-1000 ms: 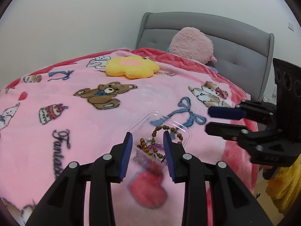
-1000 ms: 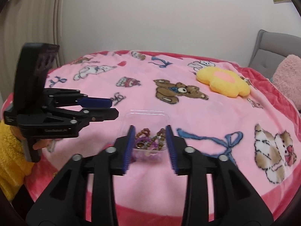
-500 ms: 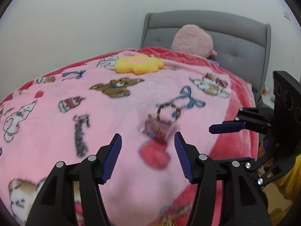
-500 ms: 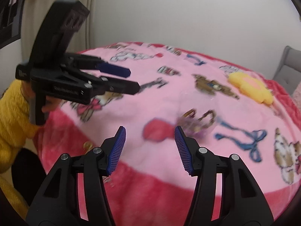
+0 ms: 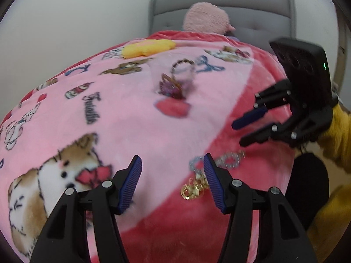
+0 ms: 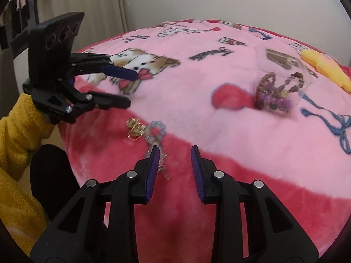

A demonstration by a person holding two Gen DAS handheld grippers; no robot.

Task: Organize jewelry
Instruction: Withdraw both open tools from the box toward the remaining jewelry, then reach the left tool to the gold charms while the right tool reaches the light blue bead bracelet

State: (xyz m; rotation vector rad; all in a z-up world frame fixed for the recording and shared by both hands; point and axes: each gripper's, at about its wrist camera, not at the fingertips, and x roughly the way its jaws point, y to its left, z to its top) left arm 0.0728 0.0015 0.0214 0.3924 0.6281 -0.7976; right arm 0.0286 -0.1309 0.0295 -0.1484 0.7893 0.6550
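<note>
A clear plastic box [image 5: 175, 81] [image 6: 278, 92] with brown and purple bead bracelets sits on the pink blanket. A gold piece [image 5: 194, 188] [image 6: 135, 129] and a silver chain [image 5: 228, 160] [image 6: 155, 131] lie loose near the bed's red front edge. My left gripper [image 5: 172, 160] [image 6: 129, 87] hovers open over the blanket left of them, nothing between its fingers. My right gripper [image 6: 174, 149] [image 5: 245, 131] hangs just above the chain's tail, which lies by its left finger. Its jaws are closing, and the pads press on nothing.
The patterned pink blanket [image 5: 122, 114] covers the bed. A yellow flower cushion [image 5: 147, 47] [image 6: 322, 65] and a pink plush [image 5: 206, 19] lie toward the grey headboard [image 5: 258, 4]. Yellow sleeves [image 6: 19, 118] [image 5: 337, 135] show at the bed's edge.
Both grippers pulled back from the bead box toward the bed's front edge and dropped lower. The gold piece and silver chain came into view. The left jaws widened; the right jaws widened, then narrowed.
</note>
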